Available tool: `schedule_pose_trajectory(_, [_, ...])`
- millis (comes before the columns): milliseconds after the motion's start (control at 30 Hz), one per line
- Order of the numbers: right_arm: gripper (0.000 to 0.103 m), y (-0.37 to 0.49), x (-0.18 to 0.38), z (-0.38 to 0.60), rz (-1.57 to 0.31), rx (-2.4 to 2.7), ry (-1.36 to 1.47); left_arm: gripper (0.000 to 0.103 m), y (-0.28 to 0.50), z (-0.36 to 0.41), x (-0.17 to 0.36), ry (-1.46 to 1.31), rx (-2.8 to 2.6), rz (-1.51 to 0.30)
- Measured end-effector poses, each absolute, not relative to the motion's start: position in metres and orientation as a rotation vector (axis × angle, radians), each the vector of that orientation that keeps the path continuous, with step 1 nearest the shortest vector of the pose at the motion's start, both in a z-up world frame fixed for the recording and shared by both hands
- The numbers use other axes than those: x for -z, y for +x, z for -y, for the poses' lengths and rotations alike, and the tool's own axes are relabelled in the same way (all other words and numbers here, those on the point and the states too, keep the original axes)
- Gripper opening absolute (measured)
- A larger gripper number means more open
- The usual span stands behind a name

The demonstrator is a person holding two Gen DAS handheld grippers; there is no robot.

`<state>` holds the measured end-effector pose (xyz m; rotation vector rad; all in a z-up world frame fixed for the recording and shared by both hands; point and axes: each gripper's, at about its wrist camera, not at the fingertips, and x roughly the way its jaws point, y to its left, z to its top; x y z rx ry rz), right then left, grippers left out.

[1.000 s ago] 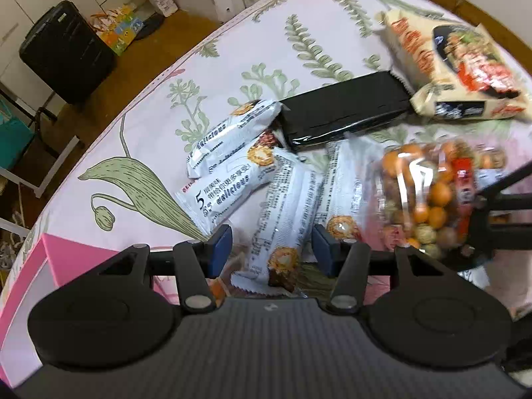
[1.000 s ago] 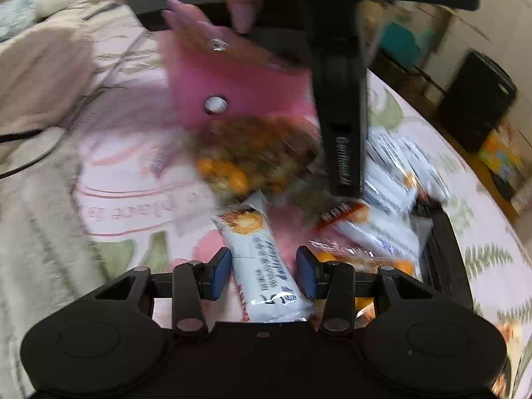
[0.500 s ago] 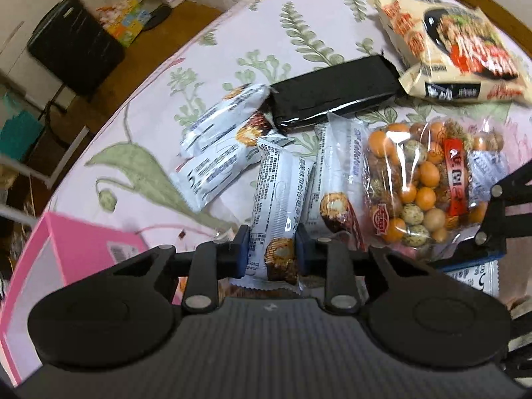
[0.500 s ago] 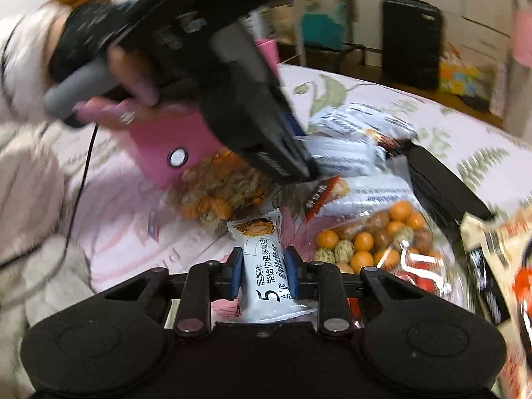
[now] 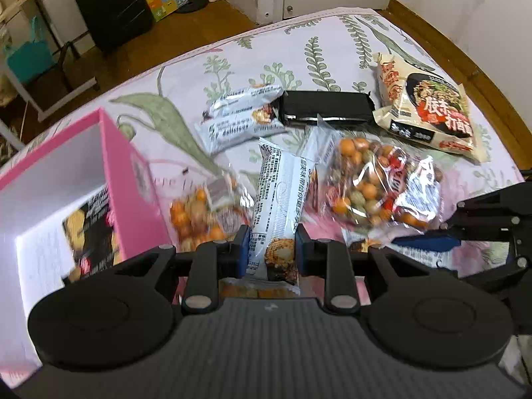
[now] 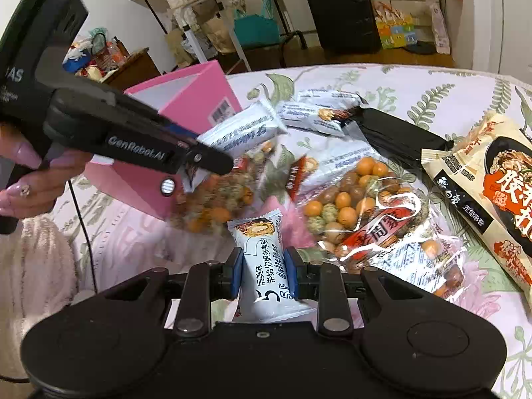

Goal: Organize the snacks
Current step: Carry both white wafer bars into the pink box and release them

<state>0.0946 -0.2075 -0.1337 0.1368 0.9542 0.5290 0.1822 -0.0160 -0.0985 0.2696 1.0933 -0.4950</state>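
Two white wafer bars gripped, one in each gripper, above the flowered bedspread.

The left gripper point(image 5: 270, 244) was clenched on a white wafer bar point(image 5: 281, 199) lifted clear of the bedspread point(image 5: 335, 38), just beside the pink box point(image 5: 133, 179) that stood open at the bedspread's near left edge. The right gripper point(image 6: 262, 274) was clamped on a second wafer bar point(image 6: 262, 266), raised over the middle of the spread. Between them lay a clear bag of coated peanuts point(image 5: 379, 183), with another, blurred peanut bag point(image 5: 199, 212) touching the box. Farther out lay two more wafer bars point(image 5: 239, 116), a black packet point(image 5: 327, 108) touching them, and an instant-noodle packet point(image 5: 429, 109) near the far right edge. A hand point(image 6: 30, 179) held the left gripper's handle.
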Motion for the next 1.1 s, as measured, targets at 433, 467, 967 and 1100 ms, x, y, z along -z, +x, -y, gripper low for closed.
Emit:
schedule_pose_trajectory(433, [0.031,0.055,0.087,0.179,-0.973,-0.598,0.013,0.026,0.113,-0.026,0.060,0.262,0.539,-1.127])
schedule_pose_trajectory(467, [0.031,0.052,0.081,0.175,-0.969,-0.606,-0.005,0.026,0.108,-0.031,0.056,0.256,0.534,-1.126])
schedule_pose_trajectory(967, [0.031,0.065,0.010,0.097,-0.746,-0.809,-0.036,0.026,0.088,-0.142,-0.004,0.055,0.343,-1.019])
schedule_pose_trajectory(1100, [0.031,0.101,0.014,0.060,-0.728,-0.802,-0.071,0.026,0.111,-0.170,0.001,0.008,0.245,-1.001])
